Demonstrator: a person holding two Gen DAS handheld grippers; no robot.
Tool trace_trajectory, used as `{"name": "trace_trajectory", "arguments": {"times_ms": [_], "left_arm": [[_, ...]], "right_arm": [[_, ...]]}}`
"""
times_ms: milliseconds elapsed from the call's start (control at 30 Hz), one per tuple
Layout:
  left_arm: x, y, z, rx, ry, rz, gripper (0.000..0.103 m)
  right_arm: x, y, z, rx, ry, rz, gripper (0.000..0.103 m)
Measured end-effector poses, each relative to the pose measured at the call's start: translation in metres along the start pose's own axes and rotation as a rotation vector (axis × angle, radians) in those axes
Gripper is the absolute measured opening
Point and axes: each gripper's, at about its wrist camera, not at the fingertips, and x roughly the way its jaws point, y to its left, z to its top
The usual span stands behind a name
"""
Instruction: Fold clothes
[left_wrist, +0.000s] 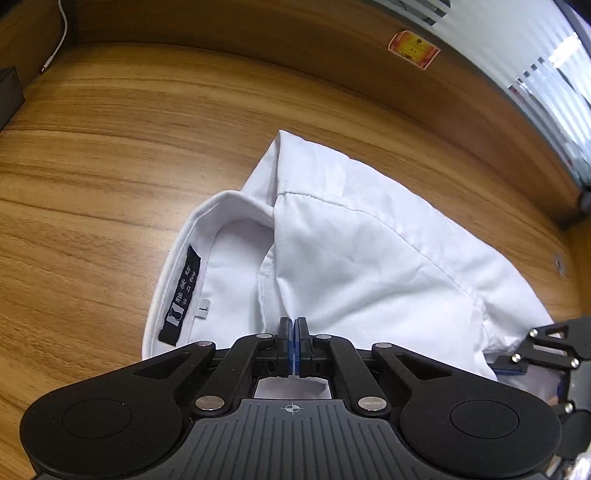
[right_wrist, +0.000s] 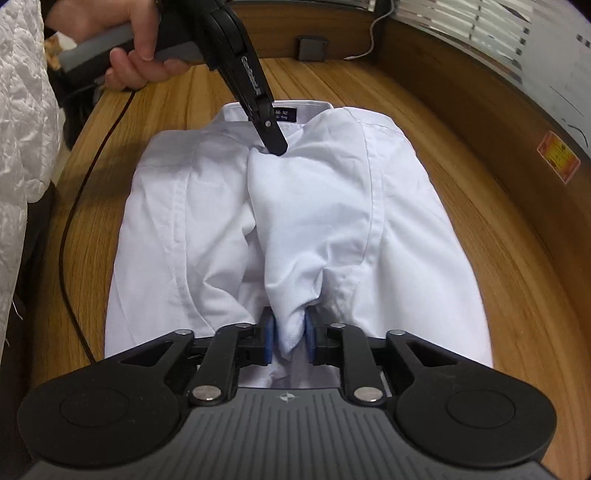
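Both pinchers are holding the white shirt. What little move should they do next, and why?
Probably carry the pinched fold sideways and lay it flat. The left gripper and right gripper each clamp the same raised ridge of the white shirt, which stands bunched above the wooden table.

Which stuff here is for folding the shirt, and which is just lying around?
For folding: white shirt, left gripper, right gripper.
Just lying around: orange sticker, white cable, black box.
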Motion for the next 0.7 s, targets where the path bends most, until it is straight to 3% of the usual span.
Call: {"name": "trace_trajectory", "arguments": {"times_ms": [100,200,267,333,400,600,700], "left_arm": [[-0.012,-0.003,0.000,0.022,-0.029,0.004,0.004],[-0.036,-0.004,-0.003,0.029,-0.082,-0.021,0.006],[-0.054,-0.005,-0.005,0.037,-0.125,-0.041,0.010],[-0.067,-0.013,-0.004,0.061,-0.173,-0.053,0.016],[-0.070,-0.025,0.003,0.093,-0.200,-0.072,0.033],[-0.041,-0.060,0.022,0.172,-0.171,-0.125,0.039],[-0.027,-0.072,0.023,0.212,-0.122,-0.131,0.039]], "right_arm": [[-0.012,-0.004,0.005,0.078,-0.014,0.005,0.023],[-0.038,-0.004,0.009,0.158,-0.076,0.020,0.034],[-0.059,-0.006,0.011,0.201,-0.121,0.040,0.035],[-0.077,-0.011,0.013,0.239,-0.154,0.027,0.037],[-0.092,-0.018,0.015,0.278,-0.178,-0.005,0.045],[-0.086,-0.061,0.014,0.457,-0.138,-0.135,0.046],[-0.066,-0.071,0.007,0.513,-0.086,-0.152,0.044]]}}
